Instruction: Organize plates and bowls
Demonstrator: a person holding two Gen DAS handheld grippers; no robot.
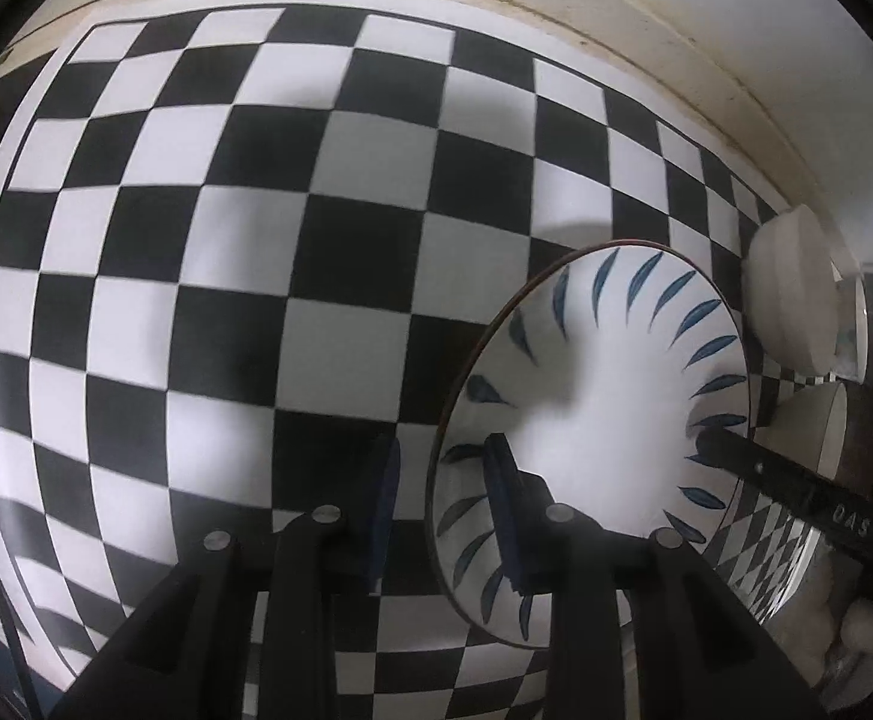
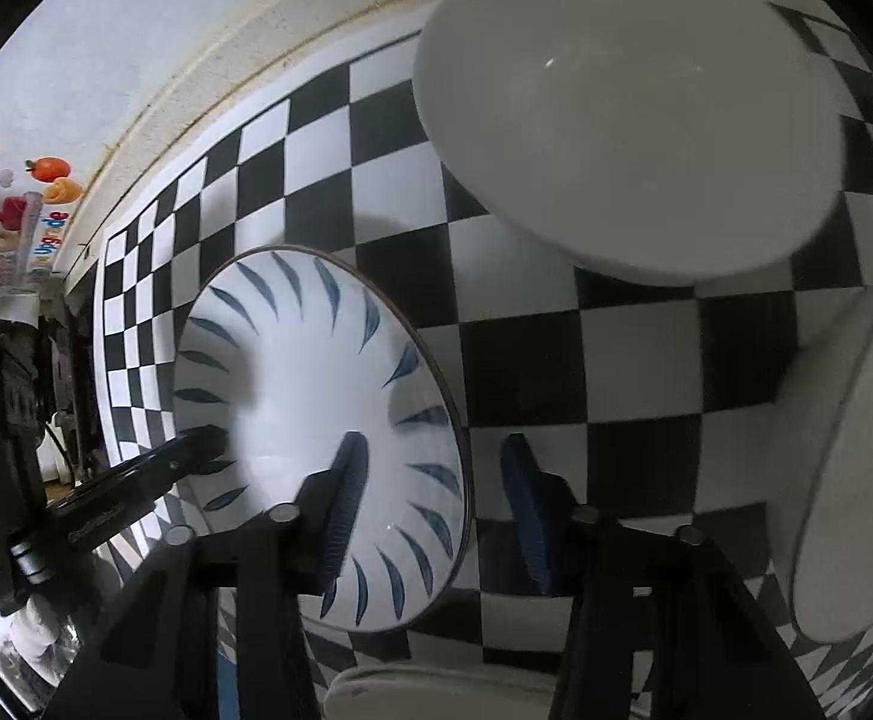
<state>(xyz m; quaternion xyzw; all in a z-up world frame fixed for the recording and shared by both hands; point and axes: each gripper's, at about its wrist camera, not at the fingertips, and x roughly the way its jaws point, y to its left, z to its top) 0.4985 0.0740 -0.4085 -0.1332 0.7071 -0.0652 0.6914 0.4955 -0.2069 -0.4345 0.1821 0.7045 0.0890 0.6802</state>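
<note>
Clearly, a plate (image 1: 598, 414) with blue leaf strokes is seen over the checkered mat (image 1: 256, 240), and both grippers straddle its rim. The left gripper (image 1: 442, 516) is set with one finger above the plate's face and the other outside its edge; whether the pads press the rim cannot be told. The right gripper (image 2: 436, 504) is placed the same way on the opposite side, jaws apart, contact not clear. In the left view only one finger of the right gripper is seen. A white bowl (image 2: 628, 114) is seen near the plate, blurred and partly cut off. A second bowl (image 2: 856, 480) is cut by the right edge. Another white dish (image 2: 436, 690) is mostly hidden at the bottom.
</note>
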